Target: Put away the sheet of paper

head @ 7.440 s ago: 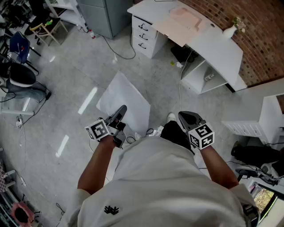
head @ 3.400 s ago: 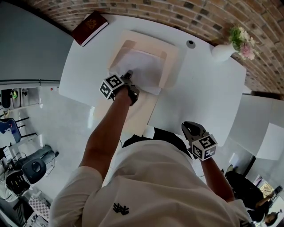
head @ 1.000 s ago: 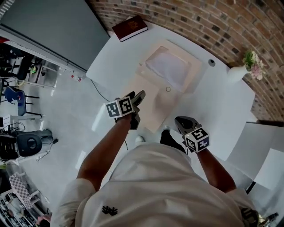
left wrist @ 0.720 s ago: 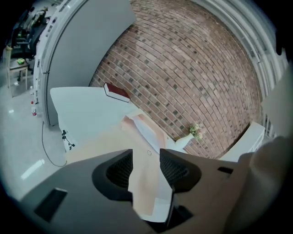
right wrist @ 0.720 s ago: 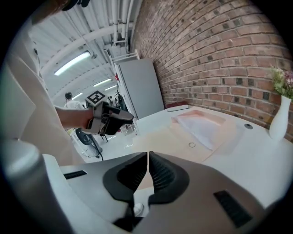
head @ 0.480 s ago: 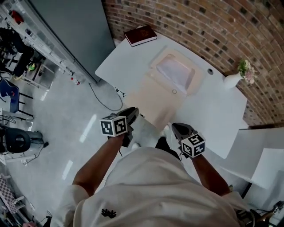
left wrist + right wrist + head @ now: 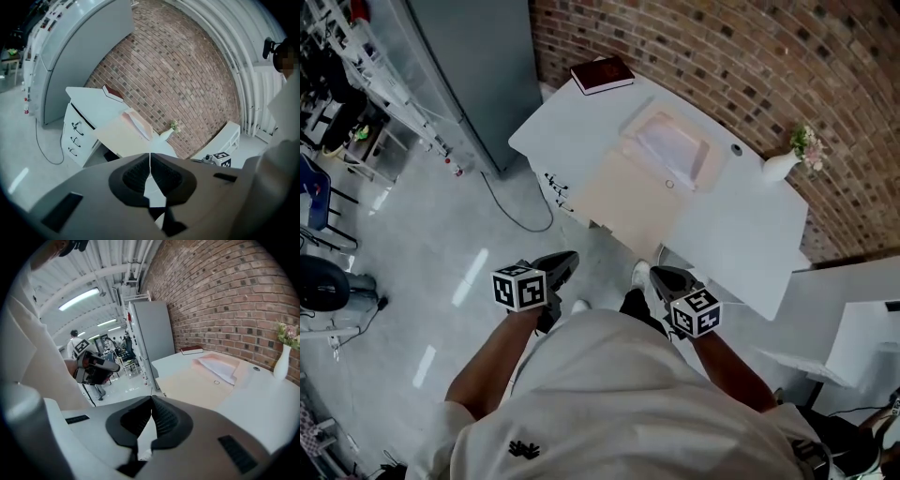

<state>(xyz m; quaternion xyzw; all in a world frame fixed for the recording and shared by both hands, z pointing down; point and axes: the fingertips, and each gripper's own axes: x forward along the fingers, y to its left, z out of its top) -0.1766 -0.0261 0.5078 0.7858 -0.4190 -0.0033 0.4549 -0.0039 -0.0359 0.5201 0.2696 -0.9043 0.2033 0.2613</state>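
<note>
Left tool (image 7: 566, 259), jaws just closed empty, far from sheet of paper (image 7: 671, 146).

Head view: steeply down over left gripper (image 7: 565, 259) and right gripper (image 7: 657, 275), desk (image 7: 572, 127) well ahead. Gripper views: low, both facing that desk and brick wall (image 7: 722, 56).

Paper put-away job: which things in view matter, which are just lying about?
Job:
- sheet of paper, lying in the tray
- beige tray, flap open toward the person

Lying about:
- red book at the desk corner
- vase of flowers
- white desk under all of them
</note>
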